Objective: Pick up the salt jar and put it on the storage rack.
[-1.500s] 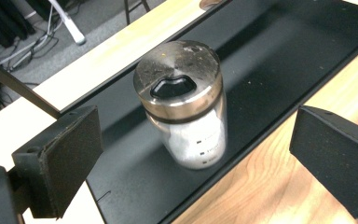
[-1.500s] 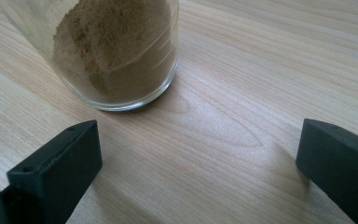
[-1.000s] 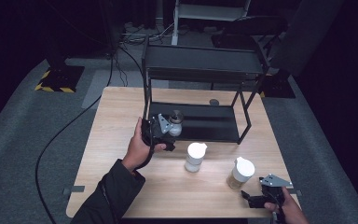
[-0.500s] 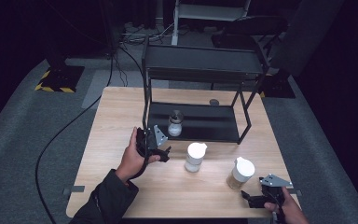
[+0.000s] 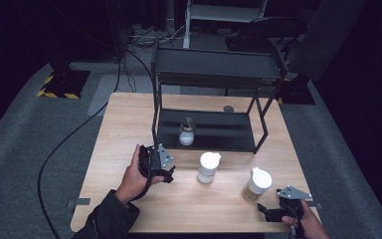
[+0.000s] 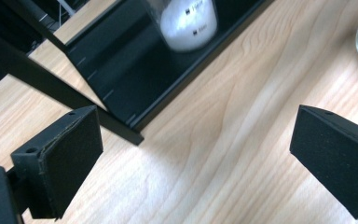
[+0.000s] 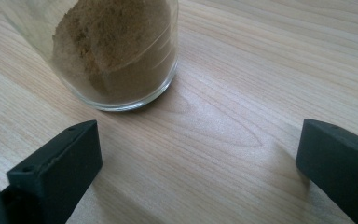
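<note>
With one salt jar [image 5: 186, 132] set on the lower shelf of the rack [image 5: 214, 135], the left gripper [image 5: 165, 168], jaws wide and empty, hangs before the rack, the white-lidded jar [image 5: 208, 168] likely next; right gripper [image 5: 268, 211], also spread, faces the brown jar [image 7: 116, 51].

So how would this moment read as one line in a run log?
left gripper: open, empty | right gripper: open, by brown jar | white jar: on rack shelf
</note>
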### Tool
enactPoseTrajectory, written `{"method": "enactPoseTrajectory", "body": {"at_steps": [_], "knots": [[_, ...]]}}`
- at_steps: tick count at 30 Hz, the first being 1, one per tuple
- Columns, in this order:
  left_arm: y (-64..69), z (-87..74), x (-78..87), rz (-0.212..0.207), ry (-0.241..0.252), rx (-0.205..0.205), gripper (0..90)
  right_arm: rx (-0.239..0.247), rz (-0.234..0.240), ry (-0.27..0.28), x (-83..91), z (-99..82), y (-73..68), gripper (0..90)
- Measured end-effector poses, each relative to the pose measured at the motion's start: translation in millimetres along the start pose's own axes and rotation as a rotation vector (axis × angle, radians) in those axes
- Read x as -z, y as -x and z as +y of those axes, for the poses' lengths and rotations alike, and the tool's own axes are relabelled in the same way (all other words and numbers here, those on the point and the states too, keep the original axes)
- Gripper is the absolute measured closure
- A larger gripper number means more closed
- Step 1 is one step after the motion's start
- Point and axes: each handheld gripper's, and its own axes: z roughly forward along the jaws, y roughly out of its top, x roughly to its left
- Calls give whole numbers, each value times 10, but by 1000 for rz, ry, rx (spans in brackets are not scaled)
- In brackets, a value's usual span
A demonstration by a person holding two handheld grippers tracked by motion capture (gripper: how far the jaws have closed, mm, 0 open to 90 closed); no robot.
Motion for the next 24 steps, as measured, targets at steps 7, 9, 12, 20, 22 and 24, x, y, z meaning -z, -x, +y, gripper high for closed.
{"method": "enactPoseTrajectory", "body": {"at_steps": [7,9,12,20,22,24], "knots": [[19,-124,22,0,-30,-16,22,0,0,1,0,-3,-1,0],[13,-167,40,-2,-35,-12,23,-1,0,2,0,-4,-1,0],[22,-246,76,8,-37,4,22,-1,0,1,0,-3,-1,0],[-8,-404,119,0,-64,26,22,-2,-1,1,1,-2,-3,0],[-9,-433,125,-2,-70,30,23,-1,-1,0,1,0,-3,0],[-16,-469,135,-5,-70,40,22,-2,-1,0,1,-1,-3,0]]}}
